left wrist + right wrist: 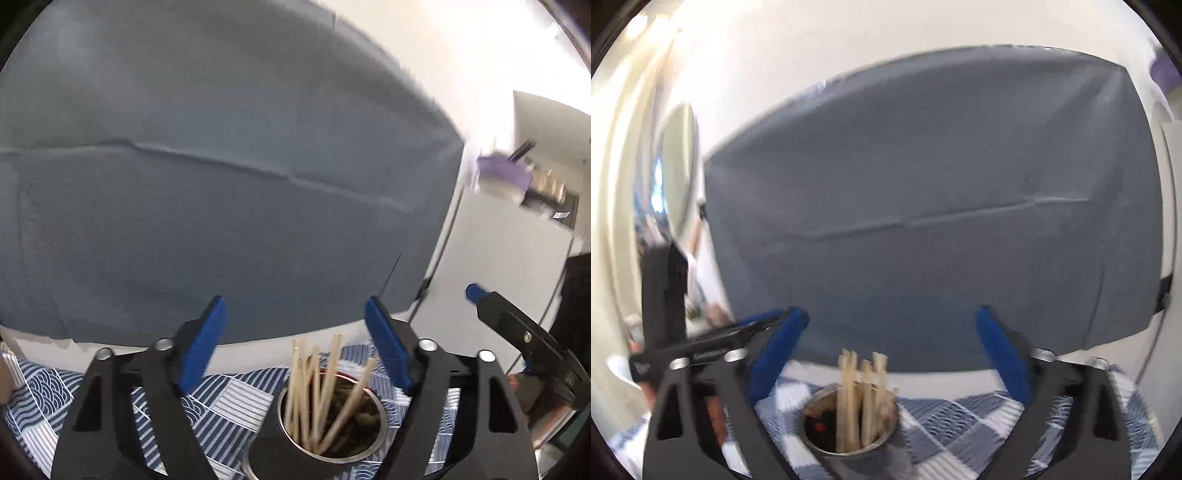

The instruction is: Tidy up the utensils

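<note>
A round metal utensil holder [371, 441] stands on a blue-and-white patterned cloth [229, 402]. Several pale wooden chopsticks [314, 391] stand upright in it. My left gripper [295, 314] is open and empty, raised above and behind the holder. The right gripper's blue fingertip [472, 293] shows at the right of the left wrist view. In the right wrist view the same holder [886, 441] with its chopsticks [862, 398] sits below my right gripper [890, 321], which is open and empty. The left gripper's black body [701, 347] shows at the left.
A large grey fabric-covered block [221, 166] rises just behind the cloth and fills both views [923, 203]. White walls lie beyond. A purple-lidded container [502, 173] sits on a shelf at the far right. A round mirror [679, 166] hangs at the left.
</note>
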`<state>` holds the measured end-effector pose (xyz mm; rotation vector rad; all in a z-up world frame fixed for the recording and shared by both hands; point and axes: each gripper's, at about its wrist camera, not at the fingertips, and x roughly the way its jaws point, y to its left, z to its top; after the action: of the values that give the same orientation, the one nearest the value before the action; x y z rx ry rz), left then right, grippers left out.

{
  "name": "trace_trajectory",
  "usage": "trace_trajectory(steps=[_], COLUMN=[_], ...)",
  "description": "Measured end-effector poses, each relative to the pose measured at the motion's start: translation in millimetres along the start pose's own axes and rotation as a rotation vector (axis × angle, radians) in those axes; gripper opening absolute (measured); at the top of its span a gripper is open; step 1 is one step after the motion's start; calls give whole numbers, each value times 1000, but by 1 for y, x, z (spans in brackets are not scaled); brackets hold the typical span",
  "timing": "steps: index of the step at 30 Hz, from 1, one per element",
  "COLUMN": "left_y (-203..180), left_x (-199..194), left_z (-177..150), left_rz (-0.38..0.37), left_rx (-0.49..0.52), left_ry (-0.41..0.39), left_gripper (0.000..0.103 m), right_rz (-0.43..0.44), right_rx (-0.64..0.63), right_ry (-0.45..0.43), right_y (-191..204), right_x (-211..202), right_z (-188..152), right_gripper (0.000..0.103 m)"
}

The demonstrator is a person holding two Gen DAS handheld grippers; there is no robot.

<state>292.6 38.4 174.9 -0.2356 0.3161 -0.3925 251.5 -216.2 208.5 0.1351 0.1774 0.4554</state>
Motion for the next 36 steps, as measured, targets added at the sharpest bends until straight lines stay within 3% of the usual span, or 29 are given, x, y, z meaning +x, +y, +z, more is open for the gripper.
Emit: trace_trajectory(steps=[2, 7, 16, 20, 23, 30, 36], left_y=[-1, -19, -48, -51, -50, -50, -57], left_x=[-22, -72, -113, -137, -156, -191, -221], left_z=[1, -6, -26, -40, -51, -85, -112], left_rz=[2, 57, 133, 193, 198, 233, 233], left_rx=[-6, 78, 141, 139, 126, 85, 73], left_ry=[-28, -114, -86, -90, -87, -50, 44], left_gripper=[98, 97, 97, 97, 97, 97, 97], right_rz=[31, 75, 56, 46, 48, 8, -51], right_rx=[34, 83, 59, 60, 73, 71, 23], right_ry=[-17, -47, -35, -20, -3, 40, 82], right_y=[0, 8, 35, 38, 41, 48, 50], right_x=[-9, -31, -67, -83, -95, -126, -160], right_z=[6, 17, 17, 9, 1, -32, -64], right_gripper=[93, 95, 95, 95, 95, 95, 95])
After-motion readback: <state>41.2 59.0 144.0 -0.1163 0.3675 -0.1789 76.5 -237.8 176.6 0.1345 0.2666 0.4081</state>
